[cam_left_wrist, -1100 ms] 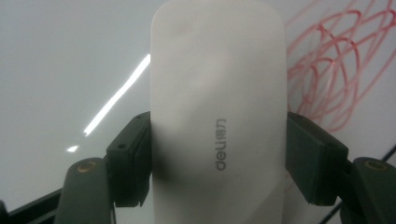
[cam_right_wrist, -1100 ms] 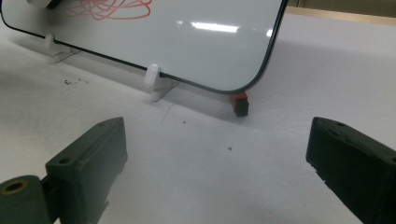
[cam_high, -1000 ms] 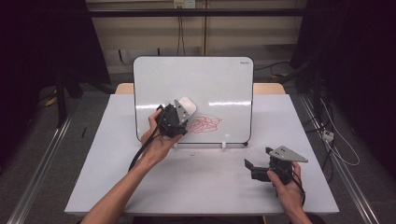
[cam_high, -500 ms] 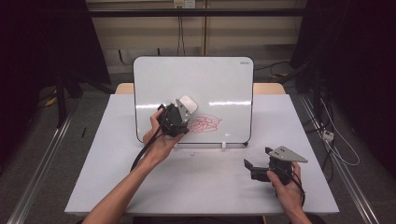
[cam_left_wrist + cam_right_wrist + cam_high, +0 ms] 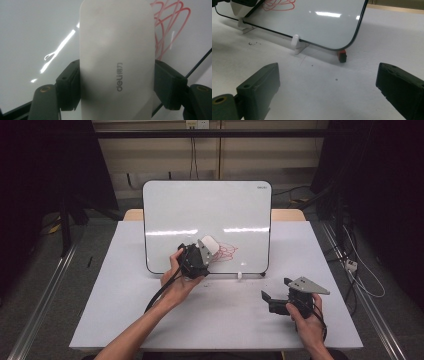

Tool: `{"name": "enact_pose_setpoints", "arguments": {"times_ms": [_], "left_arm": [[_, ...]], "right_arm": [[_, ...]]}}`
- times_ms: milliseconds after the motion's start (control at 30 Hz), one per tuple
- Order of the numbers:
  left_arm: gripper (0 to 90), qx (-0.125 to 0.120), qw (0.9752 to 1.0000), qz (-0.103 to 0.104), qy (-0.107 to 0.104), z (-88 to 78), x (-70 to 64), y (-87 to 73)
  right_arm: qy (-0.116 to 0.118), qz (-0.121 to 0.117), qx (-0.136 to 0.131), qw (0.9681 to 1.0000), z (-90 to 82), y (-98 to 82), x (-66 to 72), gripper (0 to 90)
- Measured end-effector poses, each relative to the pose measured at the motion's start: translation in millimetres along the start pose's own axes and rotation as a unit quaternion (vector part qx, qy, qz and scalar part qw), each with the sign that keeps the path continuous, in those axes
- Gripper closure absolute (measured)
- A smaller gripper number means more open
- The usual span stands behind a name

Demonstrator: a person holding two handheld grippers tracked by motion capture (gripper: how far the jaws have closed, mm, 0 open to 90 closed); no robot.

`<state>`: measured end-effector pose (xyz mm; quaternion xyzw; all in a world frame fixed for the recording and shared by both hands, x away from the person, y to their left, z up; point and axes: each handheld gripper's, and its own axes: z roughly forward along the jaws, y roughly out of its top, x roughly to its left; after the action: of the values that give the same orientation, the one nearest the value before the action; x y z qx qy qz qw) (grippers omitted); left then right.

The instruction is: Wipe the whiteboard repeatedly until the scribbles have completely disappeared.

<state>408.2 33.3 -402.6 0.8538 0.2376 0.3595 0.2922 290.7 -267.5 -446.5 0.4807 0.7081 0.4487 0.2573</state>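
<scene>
On our white table, the left gripper clamps the eraser against the whiteboard; the right gripper, before it, gapes empty.

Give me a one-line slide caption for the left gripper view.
Left gripper clamps a white eraser against the whiteboard, beside red scribbles.

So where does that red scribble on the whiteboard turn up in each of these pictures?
High view: the red scribble sits low on the whiteboard, just right of the white eraser.
Left gripper view: top right, partly behind the eraser.
Right gripper view: top left, at the picture's upper edge.
Shared landmark: the whiteboard's black rim.
</scene>
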Motion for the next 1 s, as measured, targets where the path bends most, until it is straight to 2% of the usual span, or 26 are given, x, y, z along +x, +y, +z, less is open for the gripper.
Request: {"name": "enact_pose_setpoints", "arguments": {"times_ms": [100, 200, 267, 367, 433, 600, 700, 800, 833, 900, 1000], "left_arm": [[30.3, 0.006, 1.0, 0.002, 0.0, -0.2, -3.3, 0.3], [30.4, 0.007, 0.9999, 0.011, 0.009, 0.4, -6.0, 0.9], [30.4, 0.008, 0.9999, 0.014, 0.005, 0.1, -5.2, 1.4], [30.4, 0.01, 0.9999, 0.011, -0.008, 0.7, -0.9, 3.1], [30.5, 0.01, 0.9998, 0.017, -0.007, 0.2, 1.0, 4.9], [30.6, 0.006, 0.9999, 0.013, -0.002, 0.4, 7.9, 11.9], [30.5, 0.008, 0.9999, 0.009, -0.008, -0.2, 15.0, 16.0], [30.5, 0.007, 0.9999, 0.014, 0.0, -0.8, 18.5, 19.4], [30.5, 0.002, 0.9999, 0.012, 0.002, -0.8, 20.2, 20.2], [30.6, -0.003, 1.0, -0.003, -0.004, -1.1, 25.5, 21.4], [30.6, -0.003, 1.0, -0.002, 0.005, -0.7, 26.9, 23.7]], "right_arm": [[-0.001, 0.0, 0.0, 1.0, 0.2, 0.1, 0.0, 5.5], [0.0, 0.0, 0.002, 1.0, 0.6, 0.2, 0.4, 5.5], [0.0, 0.0, 0.002, 1.0, 0.7, 0.3, 0.6, 5.5], [-0.001, 0.0, 0.001, 1.0, 1.2, 0.3, 0.4, 5.5], [-0.002, 0.0, 0.001, 1.0, 1.3, 0.2, 0.1, 5.6], [-0.001, 0.0, 0.001, 1.0, 0.5, -0.2, -0.8, 5.6], [-0.001, 0.0, 0.0, 1.0, 0.3, -0.2, -0.9, 5.6], [-0.001, -0.001, 0.001, 1.0, 0.4, -0.2, -0.7, 5.5], [-0.001, -0.001, 0.001, 1.0, 0.5, -0.2, -0.7, 5.6], [-0.001, 0.0, 0.001, 1.0, 0.5, -0.1, -0.8, 5.6], [-0.002, -0.001, 0.001, 1.0, 0.5, -0.1, -0.7, 5.6]]}}
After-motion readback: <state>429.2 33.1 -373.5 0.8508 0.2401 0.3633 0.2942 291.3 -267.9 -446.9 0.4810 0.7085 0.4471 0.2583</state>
